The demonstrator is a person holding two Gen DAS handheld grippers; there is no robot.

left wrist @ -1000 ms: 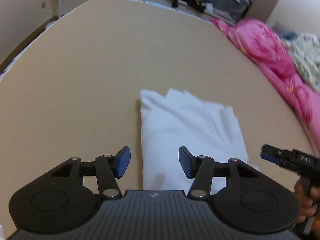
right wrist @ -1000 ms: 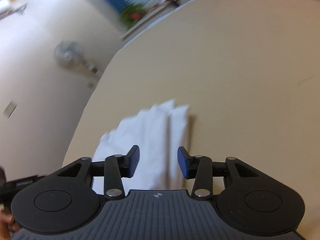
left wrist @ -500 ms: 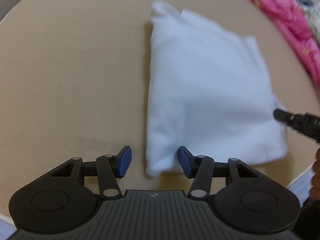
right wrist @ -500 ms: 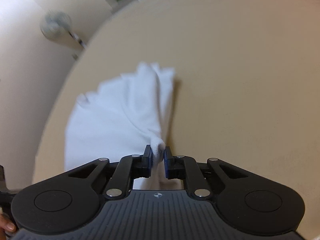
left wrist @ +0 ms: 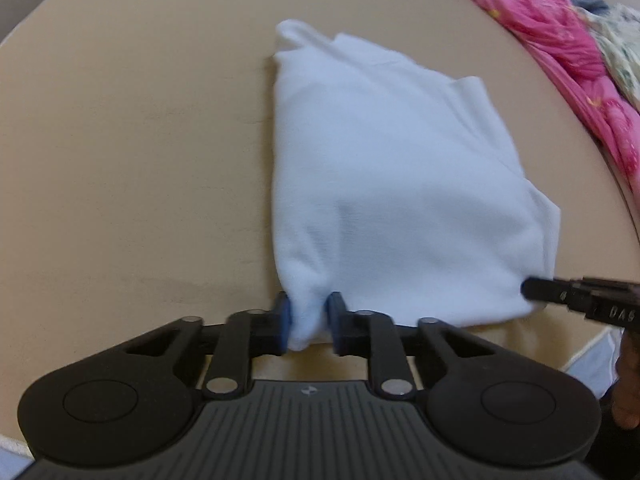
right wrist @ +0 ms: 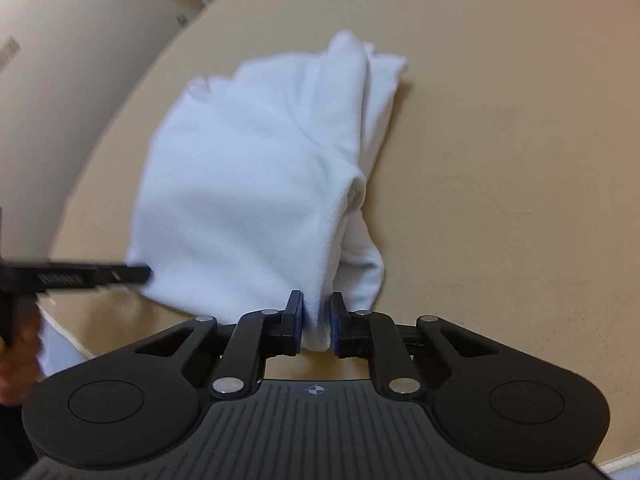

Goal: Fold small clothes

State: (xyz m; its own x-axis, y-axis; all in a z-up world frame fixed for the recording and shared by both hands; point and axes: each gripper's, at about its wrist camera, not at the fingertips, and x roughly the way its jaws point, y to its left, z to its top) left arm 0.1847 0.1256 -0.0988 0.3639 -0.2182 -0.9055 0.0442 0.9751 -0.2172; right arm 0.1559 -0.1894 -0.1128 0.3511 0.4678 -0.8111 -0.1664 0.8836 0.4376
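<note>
A white folded garment [left wrist: 392, 184] lies on the tan table [left wrist: 120, 140]. My left gripper [left wrist: 307, 320] pinches its near left corner; the jaws are closing, with cloth bunched between the blue pads. In the right wrist view the same garment [right wrist: 248, 184] shows a loose fold along its right side, and my right gripper [right wrist: 316, 322] has its jaws closing on the near right corner, cloth pressed between the pads. Each gripper's tip shows in the other's view: the right gripper [left wrist: 532, 290] at the garment's right corner, the left gripper [right wrist: 144, 274] at its left corner.
A pink quilt [left wrist: 560, 40] is heaped past the table's far right edge. The table's near edge [left wrist: 592, 340] runs just behind both grippers. A hand [right wrist: 16, 360] holds the left gripper's handle. A pale wall [right wrist: 60, 80] stands to the left.
Both grippers came down to the garment's near edge. The right one shut on its corner first, then the left one, open half a second ago, closed on the other corner.
</note>
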